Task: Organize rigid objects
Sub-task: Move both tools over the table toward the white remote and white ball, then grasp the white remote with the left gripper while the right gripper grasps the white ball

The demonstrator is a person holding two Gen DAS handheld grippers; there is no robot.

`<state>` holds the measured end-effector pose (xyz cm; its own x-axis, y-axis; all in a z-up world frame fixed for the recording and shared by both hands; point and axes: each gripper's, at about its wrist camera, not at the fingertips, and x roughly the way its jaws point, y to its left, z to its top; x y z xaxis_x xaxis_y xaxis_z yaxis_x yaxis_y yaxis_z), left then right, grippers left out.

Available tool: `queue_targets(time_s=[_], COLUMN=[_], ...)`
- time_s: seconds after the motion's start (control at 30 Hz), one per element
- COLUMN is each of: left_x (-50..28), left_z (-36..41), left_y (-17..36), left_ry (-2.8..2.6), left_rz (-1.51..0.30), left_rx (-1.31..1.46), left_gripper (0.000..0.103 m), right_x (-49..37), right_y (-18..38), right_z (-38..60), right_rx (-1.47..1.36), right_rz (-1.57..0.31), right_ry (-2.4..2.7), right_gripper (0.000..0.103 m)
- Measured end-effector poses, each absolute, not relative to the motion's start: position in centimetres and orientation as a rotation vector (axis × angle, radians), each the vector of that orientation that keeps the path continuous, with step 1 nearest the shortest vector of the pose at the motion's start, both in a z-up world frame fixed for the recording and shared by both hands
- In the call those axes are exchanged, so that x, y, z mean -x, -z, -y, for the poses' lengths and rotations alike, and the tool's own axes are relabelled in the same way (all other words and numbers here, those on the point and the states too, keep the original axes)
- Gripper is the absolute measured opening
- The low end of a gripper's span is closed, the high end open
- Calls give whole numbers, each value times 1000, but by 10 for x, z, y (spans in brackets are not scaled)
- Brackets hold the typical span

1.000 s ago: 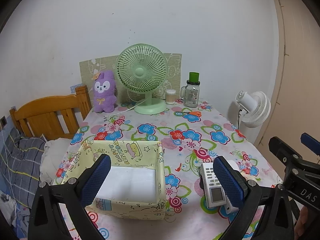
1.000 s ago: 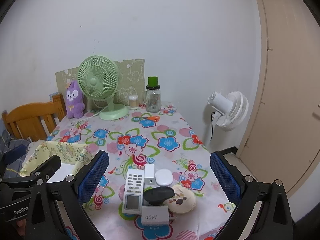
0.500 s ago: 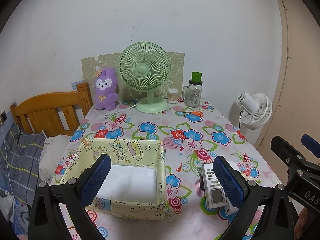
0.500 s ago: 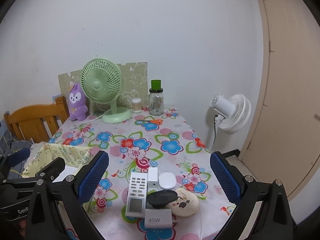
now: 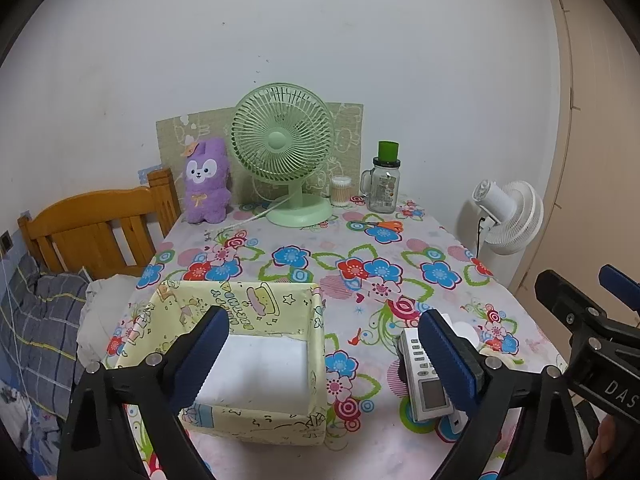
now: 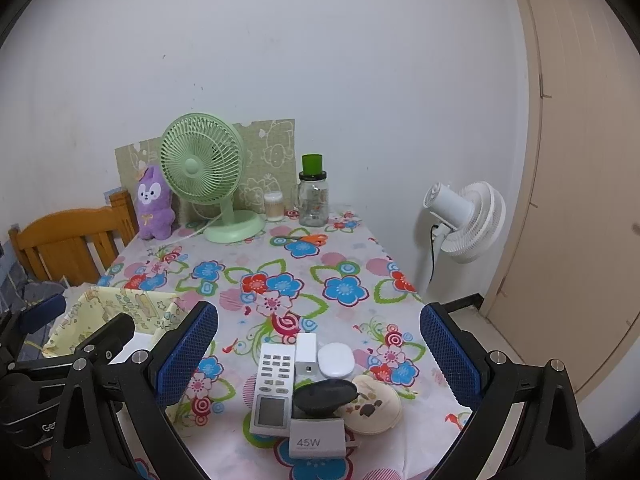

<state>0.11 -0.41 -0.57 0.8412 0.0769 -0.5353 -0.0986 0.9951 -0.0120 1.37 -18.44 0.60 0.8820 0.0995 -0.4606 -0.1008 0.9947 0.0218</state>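
A yellow patterned fabric box (image 5: 256, 364) with a white bottom sits at the table's front left; its corner shows in the right wrist view (image 6: 120, 312). A cluster of rigid items lies front right: a white remote (image 6: 272, 390) (image 5: 424, 380), a white charger block (image 6: 306, 354), a white oval case (image 6: 336, 360), a black oval item (image 6: 326, 394), a "45W" charger (image 6: 316, 438) and a cream round compact (image 6: 374, 404). My left gripper (image 5: 324, 356) is open and empty above the box. My right gripper (image 6: 318, 352) is open and empty above the cluster.
At the table's back stand a green desk fan (image 5: 286, 160), a purple plush (image 5: 206, 182), a cotton-swab jar (image 5: 341, 191), a glass jar with a green lid (image 5: 384, 184) and orange scissors (image 5: 380, 225). A wooden bed frame (image 5: 92, 228) is left, a white floor fan (image 6: 464, 216) right.
Both views have tilted and drawn back slightly, so the table and its items sit a little lower in frame. Both grippers stay open; nothing on the table moved.
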Motion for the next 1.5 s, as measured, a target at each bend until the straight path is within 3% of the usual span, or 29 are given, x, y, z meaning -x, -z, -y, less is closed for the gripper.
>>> queue_targets(time_s=[0.4, 0.53, 0.97, 1.5], left_x=[-18, -23, -48, -77], left_z=[31, 44, 71, 93], left_y=[22, 27, 55, 96], left_ry=[-34, -15, 52, 92], left_rz=[-616, -628, -730, -857], left_rx=[-10, -40, -14, -8], left_gripper=[86, 83, 67, 64], right_x=[-28, -34, -55, -81], right_y=[8, 15, 41, 83], right_z=[191, 192, 212, 228], right_rx=[4, 28, 36, 1], right_rz=[-521, -532, -594, -697], right_ry=[-106, -100, -65, -60], right_gripper=[93, 83, 68, 66])
